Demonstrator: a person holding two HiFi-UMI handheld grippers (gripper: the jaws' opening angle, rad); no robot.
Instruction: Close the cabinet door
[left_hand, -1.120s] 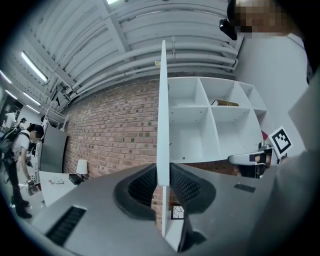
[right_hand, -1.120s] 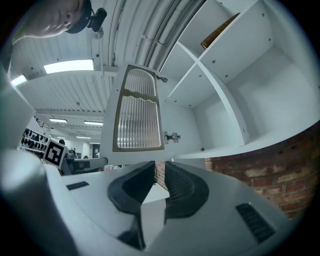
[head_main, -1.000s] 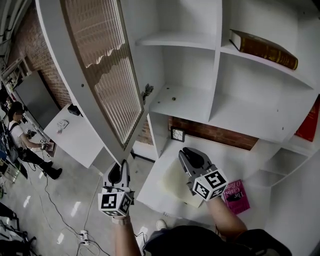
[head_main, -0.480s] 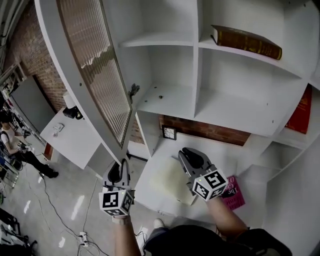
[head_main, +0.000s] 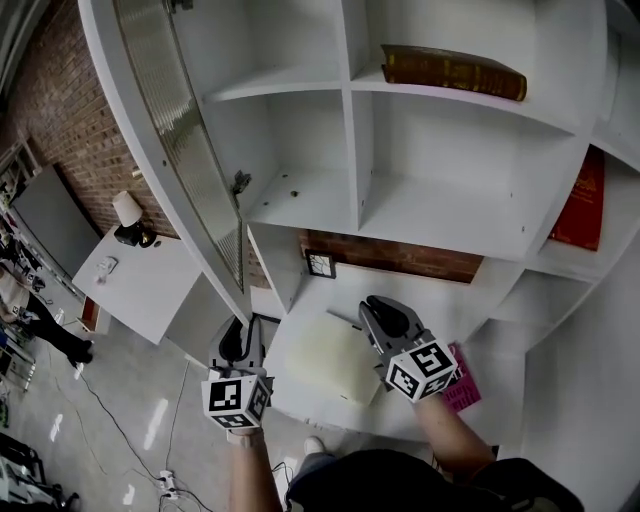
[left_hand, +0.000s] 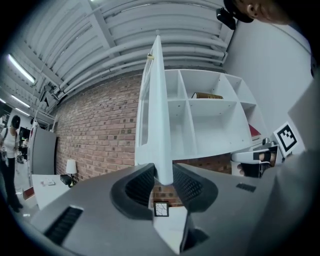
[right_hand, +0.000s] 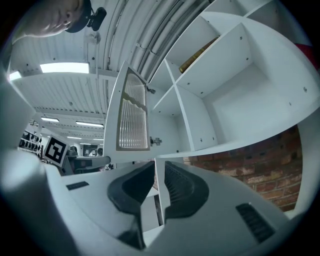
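The tall white cabinet door (head_main: 190, 150) with its ribbed glass panel stands open at the left of the shelf unit (head_main: 300, 195), hinged at the unit's left side. My left gripper (head_main: 238, 335) is at the door's lower free corner. In the left gripper view the door (left_hand: 157, 110) shows edge-on, and its bottom corner sits between the jaws of the left gripper (left_hand: 163, 175). Those jaws have just been opening and no longer pinch it. My right gripper (head_main: 383, 312) hovers over the lower counter, empty, jaws a narrow slit apart (right_hand: 159, 172). The right gripper view shows the door (right_hand: 131, 117) to the left.
A brown book (head_main: 450, 70) lies on the top shelf and a red book (head_main: 578, 205) stands at the right. On the counter lie a cream pad (head_main: 330, 358), a pink book (head_main: 460, 392) and a small framed picture (head_main: 320, 264). A white desk (head_main: 140, 280) with a lamp (head_main: 125, 210) stands at left.
The door has swung towards the shelf unit and now looks more edge-on. Both grippers have moved along with it, and the left jaws have spread wider round the door's corner.
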